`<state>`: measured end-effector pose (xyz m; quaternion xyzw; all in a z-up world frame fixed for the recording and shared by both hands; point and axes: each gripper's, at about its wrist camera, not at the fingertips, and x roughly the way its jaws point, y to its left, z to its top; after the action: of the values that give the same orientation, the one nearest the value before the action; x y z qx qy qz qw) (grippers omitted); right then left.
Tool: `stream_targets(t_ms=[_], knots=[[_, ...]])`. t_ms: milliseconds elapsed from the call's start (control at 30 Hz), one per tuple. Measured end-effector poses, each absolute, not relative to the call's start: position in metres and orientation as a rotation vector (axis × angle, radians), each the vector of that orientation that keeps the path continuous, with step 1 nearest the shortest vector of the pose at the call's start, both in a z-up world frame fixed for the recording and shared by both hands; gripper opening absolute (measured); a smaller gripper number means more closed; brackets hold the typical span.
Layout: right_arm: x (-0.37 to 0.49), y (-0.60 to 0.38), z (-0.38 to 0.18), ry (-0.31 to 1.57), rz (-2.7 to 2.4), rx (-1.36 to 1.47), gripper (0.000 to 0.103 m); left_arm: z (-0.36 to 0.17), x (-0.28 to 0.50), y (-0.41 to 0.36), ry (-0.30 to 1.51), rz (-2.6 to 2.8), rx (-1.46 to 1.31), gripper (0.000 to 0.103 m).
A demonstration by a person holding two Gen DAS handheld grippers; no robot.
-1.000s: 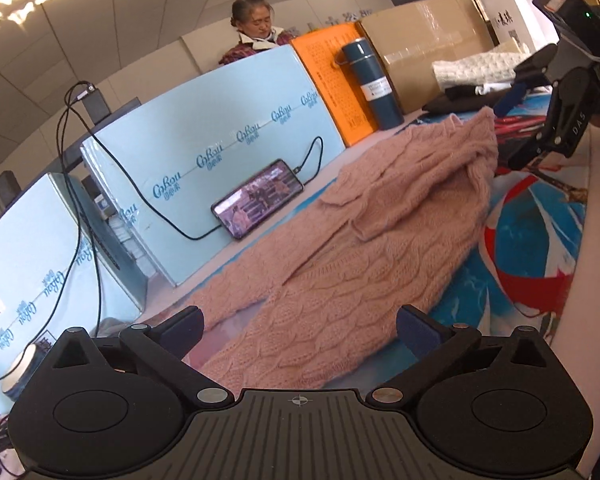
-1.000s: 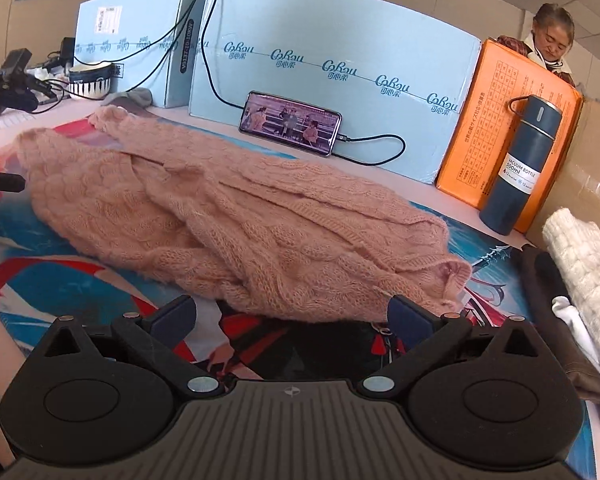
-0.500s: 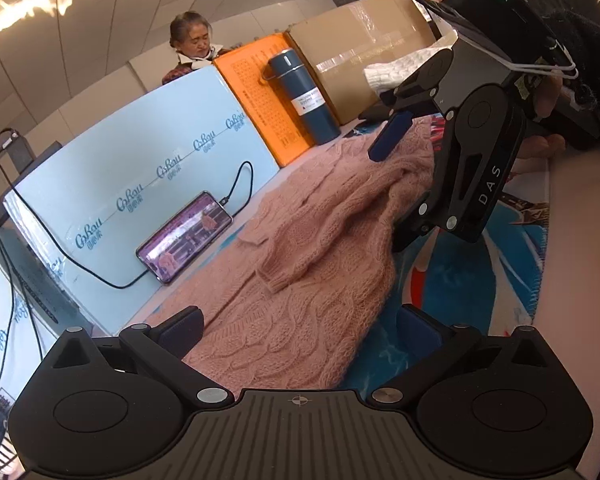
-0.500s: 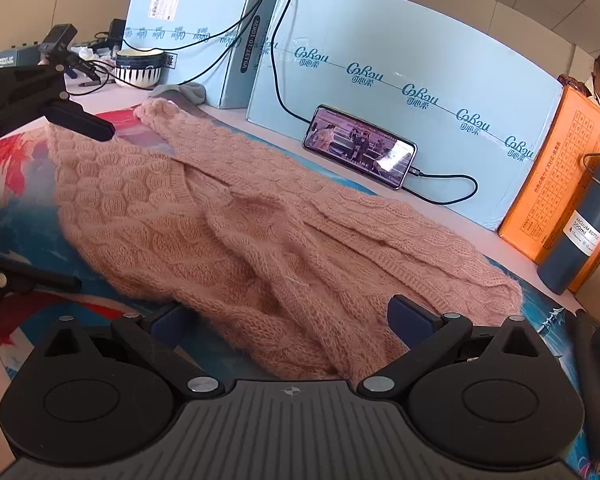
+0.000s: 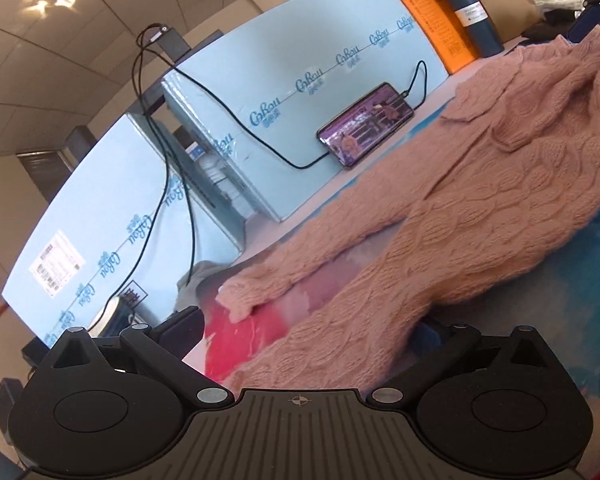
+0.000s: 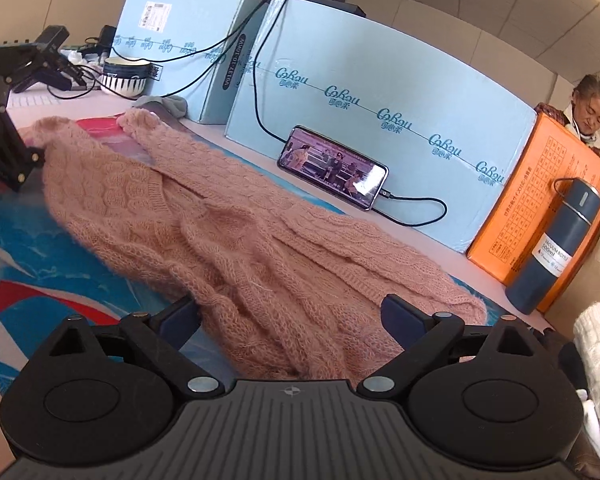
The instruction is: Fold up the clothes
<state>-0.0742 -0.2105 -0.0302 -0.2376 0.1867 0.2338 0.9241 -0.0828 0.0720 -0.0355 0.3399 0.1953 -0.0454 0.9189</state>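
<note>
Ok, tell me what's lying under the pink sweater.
The pink sweater lies on a printed mat, blue with red and white, which shows along its near edge and between sleeve and body. Whatever is beneath the knit's middle is covered.

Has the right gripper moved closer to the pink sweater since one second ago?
Yes. In the right wrist view the right gripper has advanced toward the blue box: one second ago mat lay between its fingers, now the pink sweater does. Its jaws are closing.
</note>
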Motion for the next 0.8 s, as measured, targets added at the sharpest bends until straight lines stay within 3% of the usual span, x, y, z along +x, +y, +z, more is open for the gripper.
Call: stream_targets(t_ms=[33, 100, 200, 400, 800], knots=[[-0.077, -0.208, -0.031, 0.381, 0.498, -0.511, 0.073, -0.035, -0.082, 0.077, 0.411, -0.098, 0.701, 0.086], [-0.081, -0.205, -0.033, 0.387, 0.535, -0.545, 0.031, -0.034, -0.08, 0.083, 0.434, -0.125, 0.696, 0.033], [-0.083, -0.206, -0.032, 0.4, 0.571, -0.534, 0.018, -0.035, -0.08, 0.085, 0.455, -0.187, 0.677, 0.009], [-0.083, -0.223, -0.022, 0.414, 0.614, -0.413, 0.011, -0.034, -0.091, 0.084, 0.438, -0.217, 0.665, 0.007], [-0.107, -0.268, -0.012, 0.43, 0.647, -0.206, 0.01, -0.01, -0.109, 0.087, 0.375, -0.285, 0.578, 0.007]])
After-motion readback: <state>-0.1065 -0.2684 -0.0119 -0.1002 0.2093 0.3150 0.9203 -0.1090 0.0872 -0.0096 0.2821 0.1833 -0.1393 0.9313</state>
